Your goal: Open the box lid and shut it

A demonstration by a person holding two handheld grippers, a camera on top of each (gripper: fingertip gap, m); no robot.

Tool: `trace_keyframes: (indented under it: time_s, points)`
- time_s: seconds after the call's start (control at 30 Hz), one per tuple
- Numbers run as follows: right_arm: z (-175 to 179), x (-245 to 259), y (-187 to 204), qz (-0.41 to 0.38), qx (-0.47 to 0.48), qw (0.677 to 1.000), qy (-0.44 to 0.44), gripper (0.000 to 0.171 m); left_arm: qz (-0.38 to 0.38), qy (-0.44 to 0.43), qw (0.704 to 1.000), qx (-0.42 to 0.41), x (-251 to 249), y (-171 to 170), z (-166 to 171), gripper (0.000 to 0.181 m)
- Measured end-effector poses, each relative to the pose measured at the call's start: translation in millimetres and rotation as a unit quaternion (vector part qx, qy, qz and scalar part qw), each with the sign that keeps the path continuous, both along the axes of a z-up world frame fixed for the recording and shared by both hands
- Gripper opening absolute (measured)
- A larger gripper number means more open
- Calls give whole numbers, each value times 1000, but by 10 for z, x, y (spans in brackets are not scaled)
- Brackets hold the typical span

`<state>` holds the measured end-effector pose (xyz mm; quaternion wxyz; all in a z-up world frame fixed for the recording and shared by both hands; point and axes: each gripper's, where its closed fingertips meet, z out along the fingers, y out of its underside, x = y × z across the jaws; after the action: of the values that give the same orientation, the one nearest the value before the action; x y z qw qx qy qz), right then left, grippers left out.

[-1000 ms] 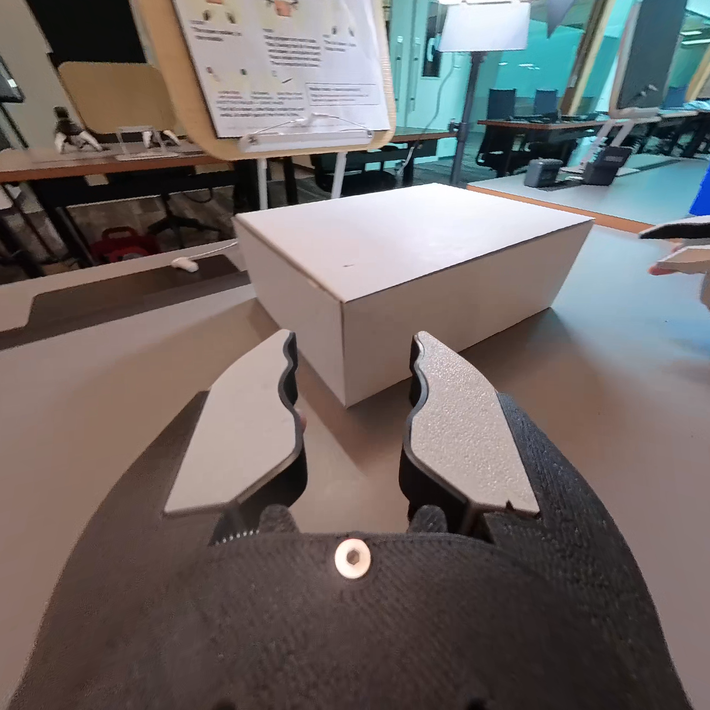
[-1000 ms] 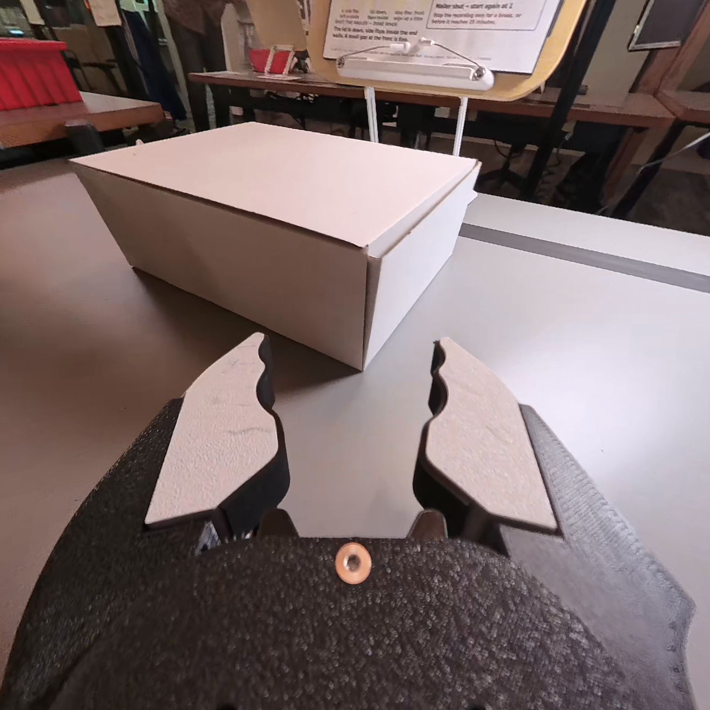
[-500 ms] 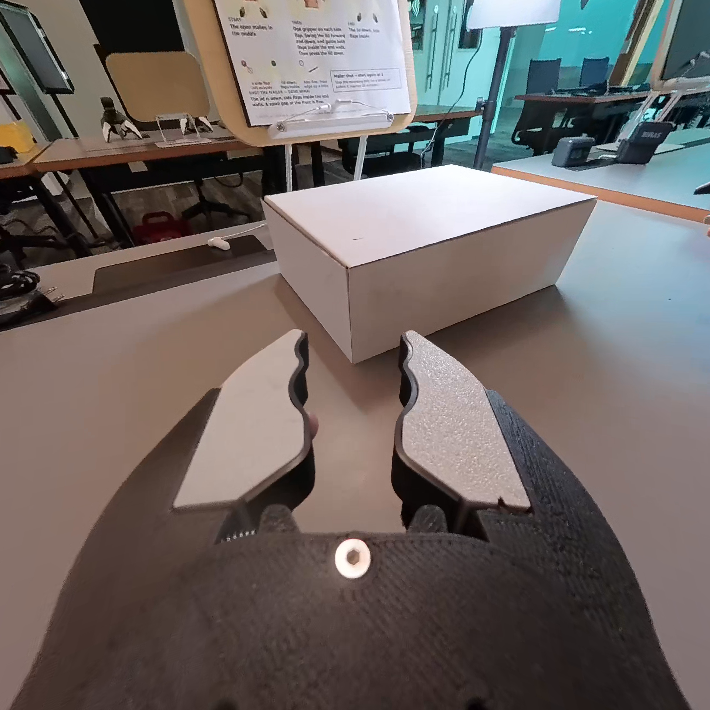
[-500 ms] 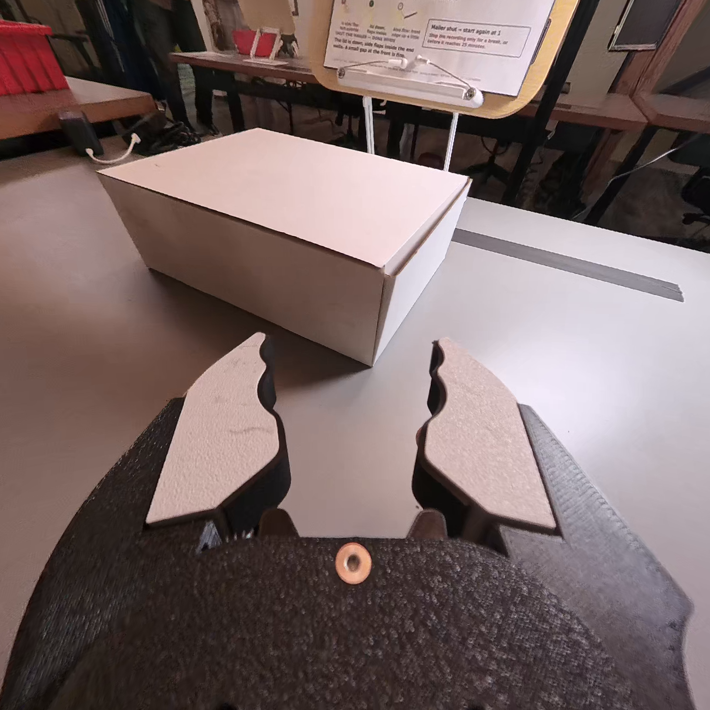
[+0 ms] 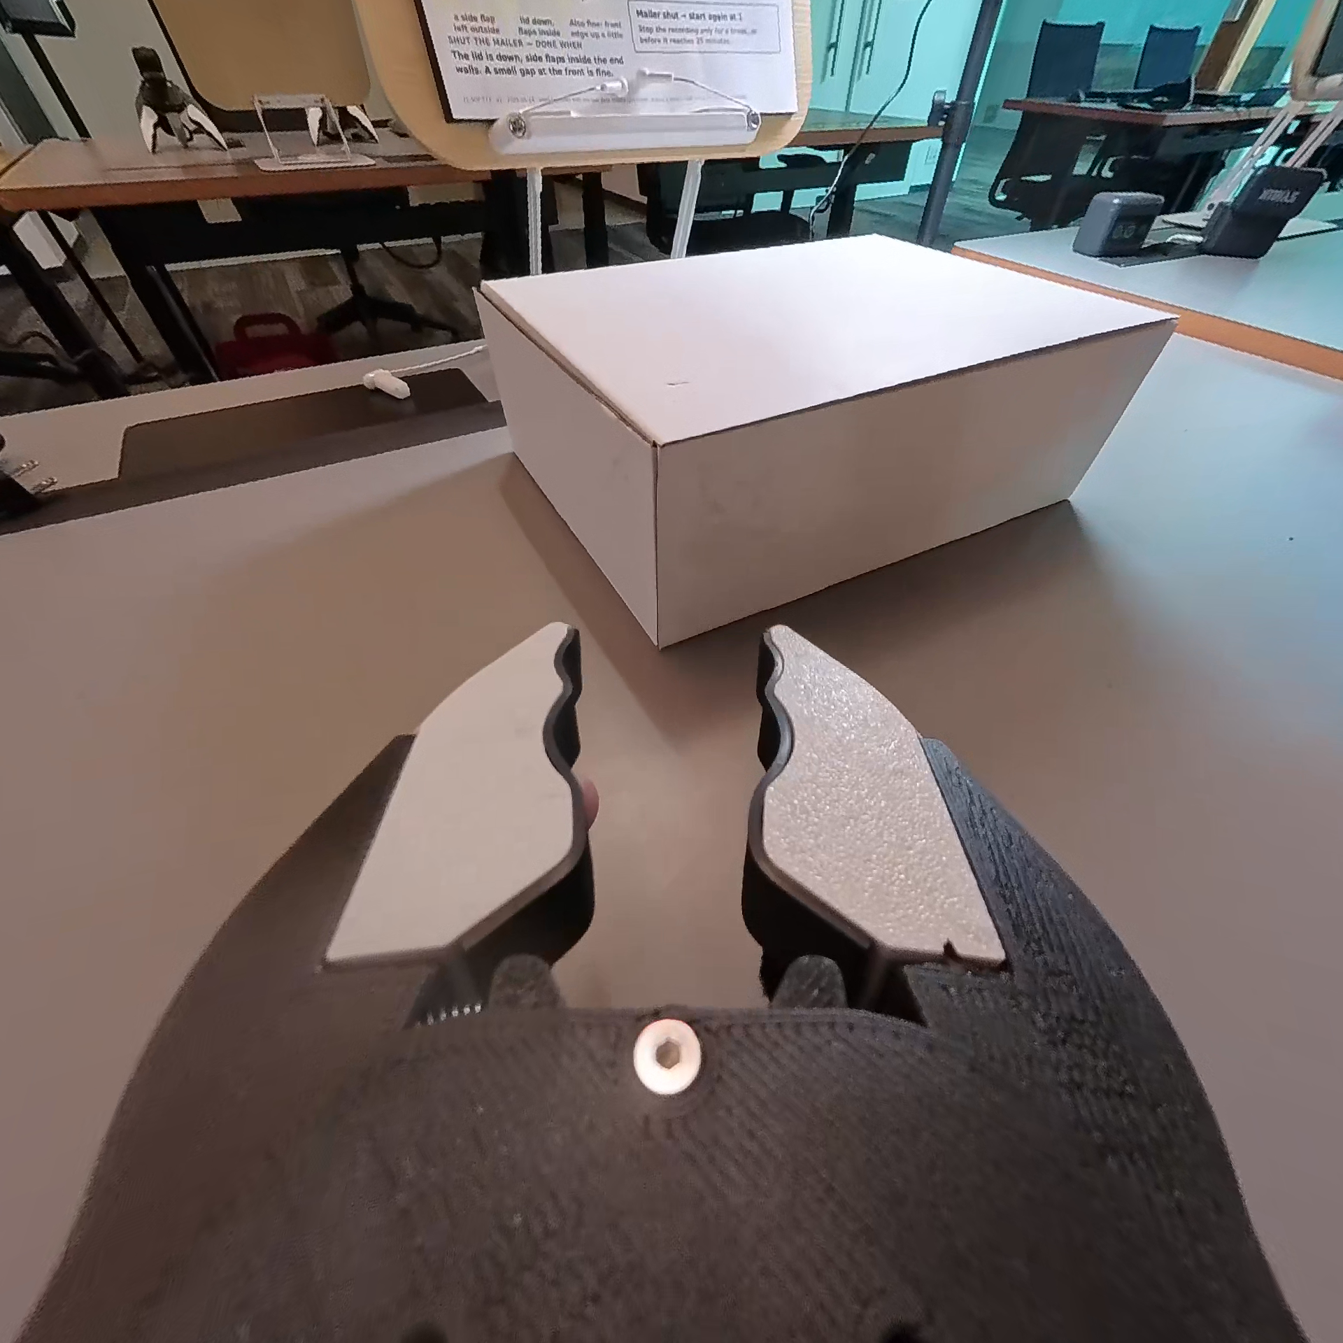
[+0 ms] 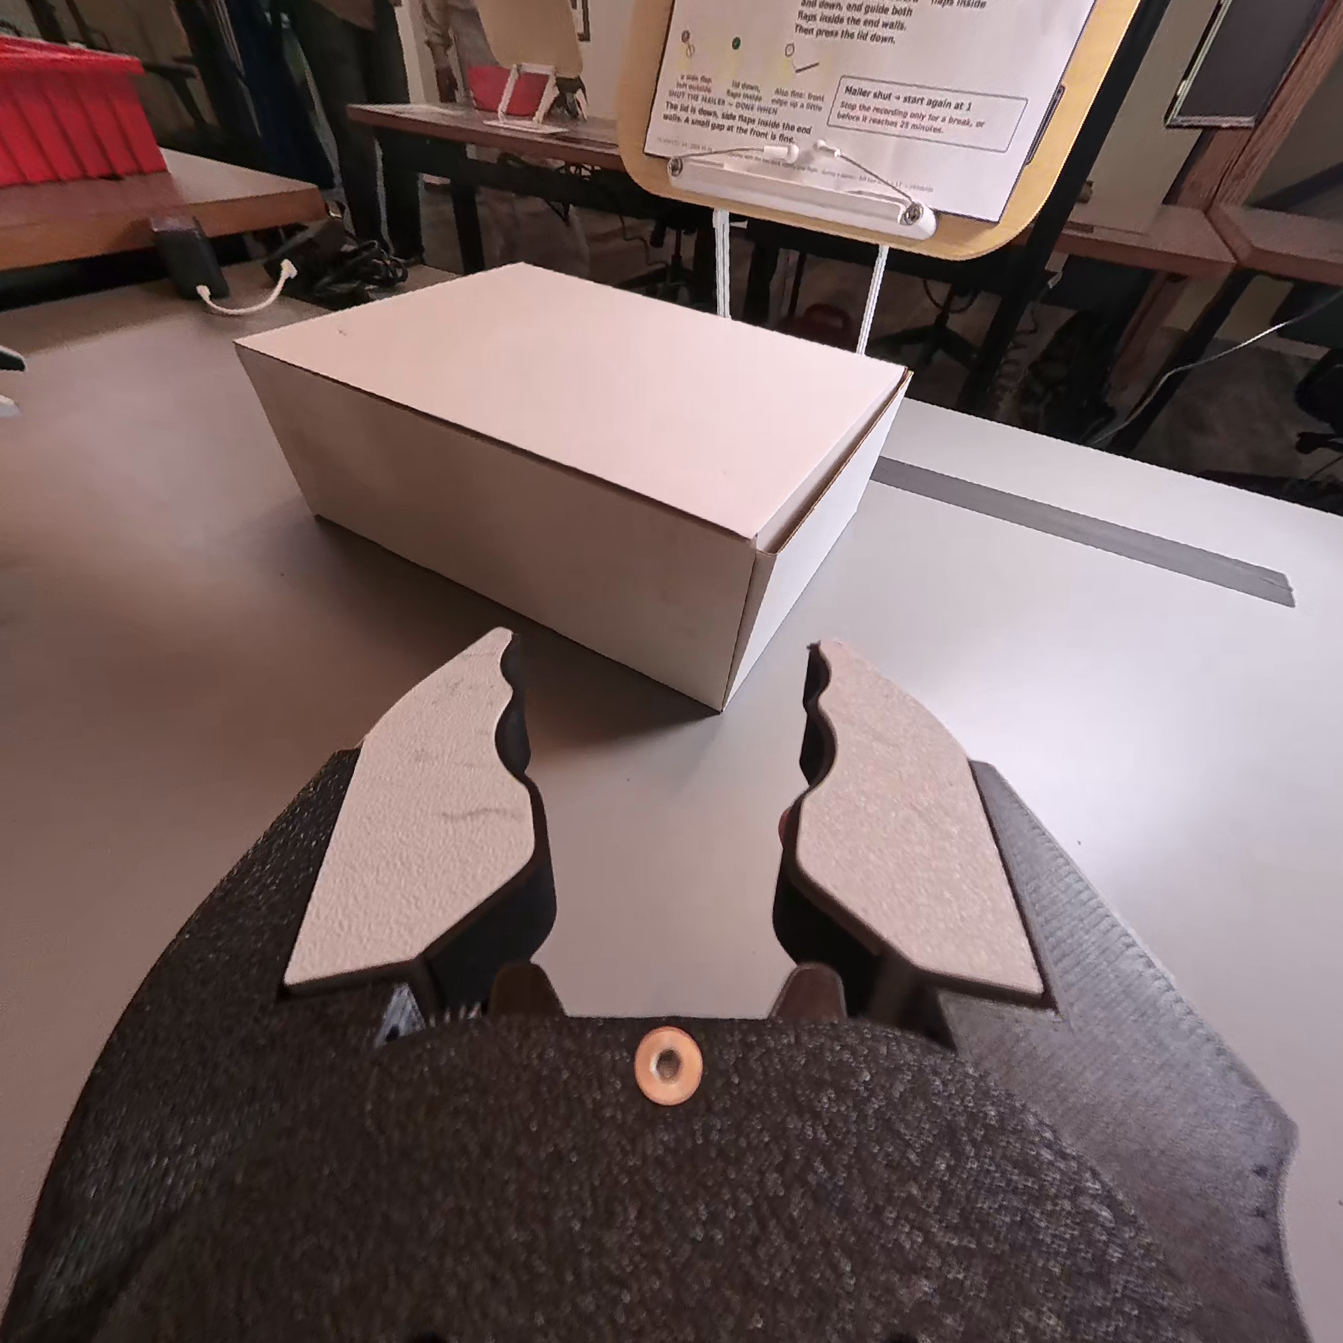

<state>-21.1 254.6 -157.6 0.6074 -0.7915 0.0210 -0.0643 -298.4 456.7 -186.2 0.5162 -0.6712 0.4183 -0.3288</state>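
Note:
A white cardboard box sits on the grey table with its lid flat down. It also shows in the right wrist view, where a thin gap runs along the lid's right edge. My left gripper is open and empty, a short way back from the box's near left corner. My right gripper is open and empty, a short way back from the box's near right corner. Neither gripper touches the box.
A wooden board with an instruction sheet stands on a thin stand just behind the box, also seen in the right wrist view. A white cable end lies at the table's far left edge. Other desks and chairs stand beyond.
Both grippers have drawn back and risen away from the box, which now looks smaller and farther. The box lid stays down. Both grippers stay open.

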Motion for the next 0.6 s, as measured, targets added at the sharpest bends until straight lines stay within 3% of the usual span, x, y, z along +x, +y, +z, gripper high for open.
trace_keyframes:
  time_s: [0.6]
  points:
    - [-88, -1, -16, -1, -11, 1000, 17, 70, -4, 14, 1000, -5, 74, -74, -66, 51]
